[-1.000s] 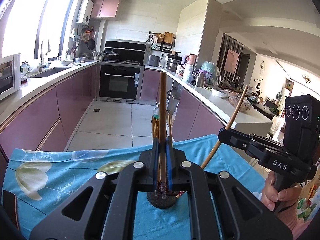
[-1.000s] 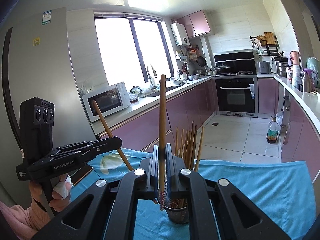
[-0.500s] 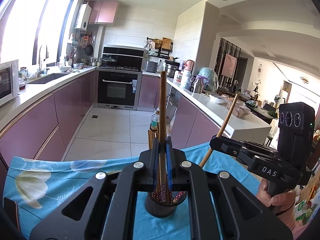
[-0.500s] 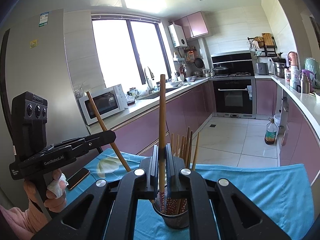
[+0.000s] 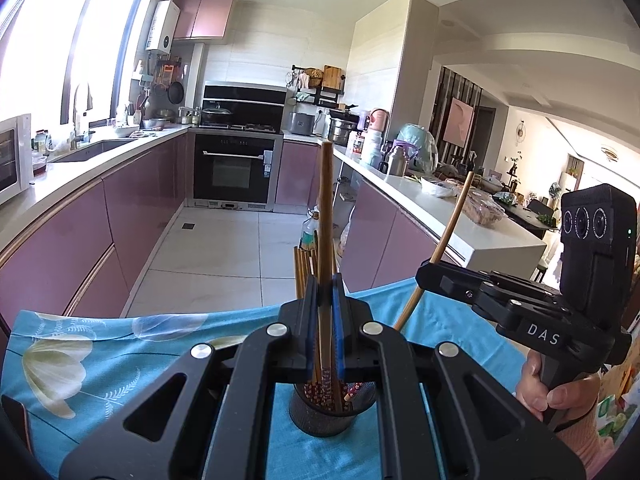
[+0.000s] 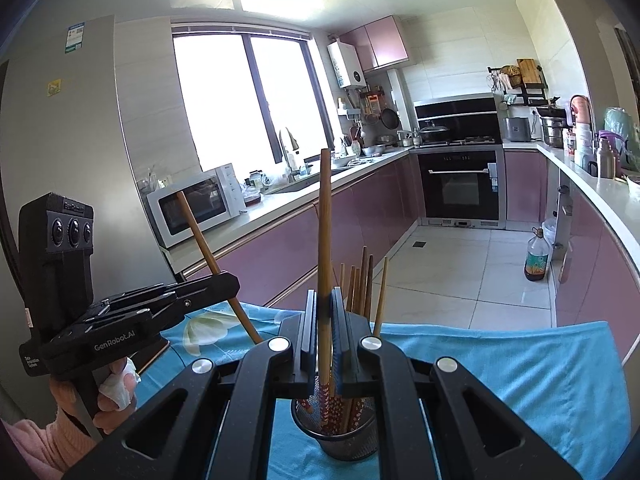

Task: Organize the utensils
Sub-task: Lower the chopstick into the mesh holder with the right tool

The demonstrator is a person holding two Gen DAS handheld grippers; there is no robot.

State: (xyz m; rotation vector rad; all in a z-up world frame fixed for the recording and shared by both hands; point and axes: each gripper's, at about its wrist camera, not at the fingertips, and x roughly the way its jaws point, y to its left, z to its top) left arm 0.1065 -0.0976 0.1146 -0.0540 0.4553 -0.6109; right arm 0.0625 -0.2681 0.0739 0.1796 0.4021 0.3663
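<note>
In the left wrist view my left gripper is shut on an upright wooden chopstick. Its patterned lower end reaches into the black mesh holder, which has several chopsticks standing in it. My right gripper comes in from the right, shut on a slanted chopstick whose tip also sits in the holder. In the right wrist view the right gripper clamps its chopstick over the holder, and the left gripper holds its chopstick on the left.
The holder stands on a blue floral cloth that covers the table. A dark phone lies near the cloth's left edge. Past the table's far edge are the tiled floor, purple cabinets and an oil bottle.
The patterned lower end of the right gripper's chopstick has moved from beside the holder's rim to inside it. The left gripper and its chopstick have hardly shifted.
</note>
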